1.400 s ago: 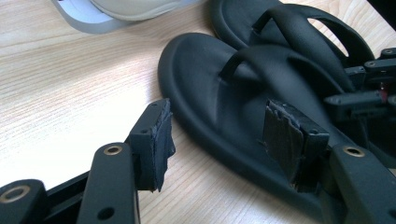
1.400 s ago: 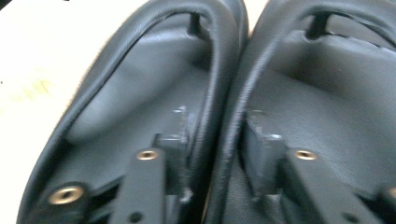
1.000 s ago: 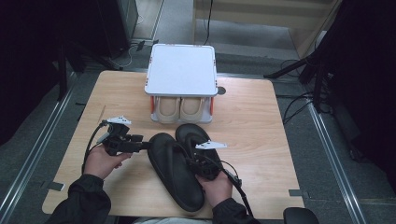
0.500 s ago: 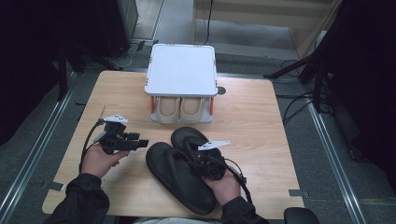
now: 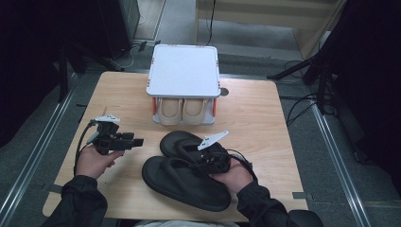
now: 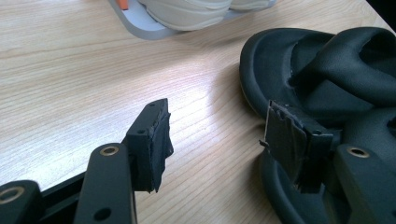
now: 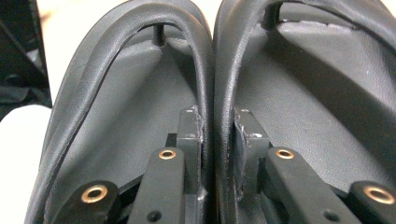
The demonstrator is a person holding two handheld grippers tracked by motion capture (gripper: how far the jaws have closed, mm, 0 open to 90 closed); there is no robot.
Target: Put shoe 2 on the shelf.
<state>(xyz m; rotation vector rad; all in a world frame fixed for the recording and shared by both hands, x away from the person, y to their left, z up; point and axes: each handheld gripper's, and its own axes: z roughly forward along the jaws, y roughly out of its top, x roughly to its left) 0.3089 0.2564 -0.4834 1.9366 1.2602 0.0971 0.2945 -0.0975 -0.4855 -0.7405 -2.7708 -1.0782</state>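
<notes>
Right gripper view looks straight down the pair of black sandals (image 7: 205, 93): the right claw (image 7: 215, 135) has one jaw inside each sandal and pinches their two adjoining edges together. That seems the point of the grip, since one pinch carries both sandals at once and keeps them paired.

From the high view, the sandals sit just in front of the white shoe rack (image 5: 183, 75), on the person's side of the counter (image 5: 265, 109). A beige pair of shoes (image 5: 182, 109) already fills the rack's lower shelf.

Left of the sandals, well clear of the rack, the left claw (image 5: 137, 141) hovers with jaws wide and nothing between them, probably kept free to steady the sandals.
</notes>
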